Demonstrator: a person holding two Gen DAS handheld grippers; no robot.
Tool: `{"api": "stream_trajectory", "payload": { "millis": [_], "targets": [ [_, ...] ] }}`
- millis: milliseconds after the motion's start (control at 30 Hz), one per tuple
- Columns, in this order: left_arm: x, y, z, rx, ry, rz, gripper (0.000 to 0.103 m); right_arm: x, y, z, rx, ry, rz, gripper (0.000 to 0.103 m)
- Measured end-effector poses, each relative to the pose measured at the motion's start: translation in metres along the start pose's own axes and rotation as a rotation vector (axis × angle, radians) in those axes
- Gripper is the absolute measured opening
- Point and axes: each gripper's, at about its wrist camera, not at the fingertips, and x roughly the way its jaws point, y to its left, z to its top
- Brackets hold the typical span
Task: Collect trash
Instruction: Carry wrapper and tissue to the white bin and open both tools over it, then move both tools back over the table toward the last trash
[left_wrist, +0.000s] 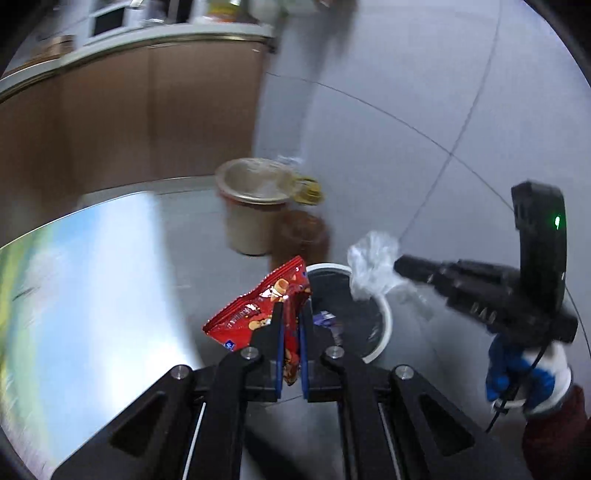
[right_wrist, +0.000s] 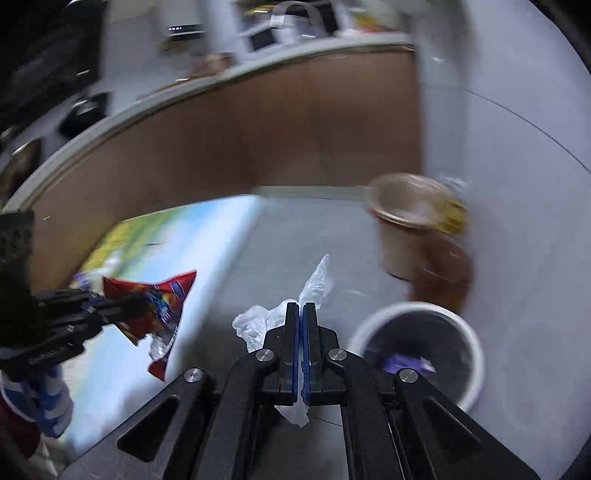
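Motion blur smears the clutter on the long brown worktop (right_wrist: 229, 140) beyond the white bin (right_wrist: 476, 354); nothing up there can be named. The tan bin (left_wrist: 251, 206) behind the white one is blurred too, and the yellow thing (left_wrist: 308, 190) at its rim is unreadable. Inside the white bin a purple scrap (right_wrist: 406, 365) is half hidden by the right tongs' (right_wrist: 301, 314) linkage. The red snack wrapper's (left_wrist: 258, 306) print is too smeared to read.

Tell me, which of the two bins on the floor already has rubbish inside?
The white-rimmed bin with the dark liner, nearest both tools: a purple wrapper lies inside. The tan bin stands farther off.
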Motion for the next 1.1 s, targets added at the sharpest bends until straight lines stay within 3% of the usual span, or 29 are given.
{"api": "stream_trajectory", "payload": {
  "millis": [100,300,433,467,633,833,1100],
  "targets": [
    [0.052,-0.023,0.019,0.008,0.049,-0.054,0.007,0.021,-0.045,-0.008,0.073,0.034,-0.065,0.002],
    [0.140,-0.042,0.037,-0.033,0.145,-0.084,0.013,0.064,-0.100,-0.020,0.161,0.092,-0.123,0.006],
    [0.173,-0.039,0.039,-0.077,0.184,-0.107,0.029,0.081,-0.114,-0.028,0.165,0.116,-0.175,0.029],
    [0.177,-0.039,0.039,-0.083,0.186,-0.111,0.031,0.082,-0.115,-0.030,0.164,0.118,-0.188,0.030],
    [0.165,-0.037,0.035,-0.097,0.169,-0.116,0.034,0.077,-0.114,-0.036,0.173,0.109,-0.213,0.035],
    [0.112,-0.032,0.033,-0.102,0.088,-0.095,0.034,0.048,-0.098,-0.032,0.162,0.062,-0.218,0.037],
    [-0.011,-0.020,0.010,-0.066,-0.126,0.078,0.034,-0.015,-0.034,-0.021,0.073,-0.041,-0.179,0.041]
  ]
}}
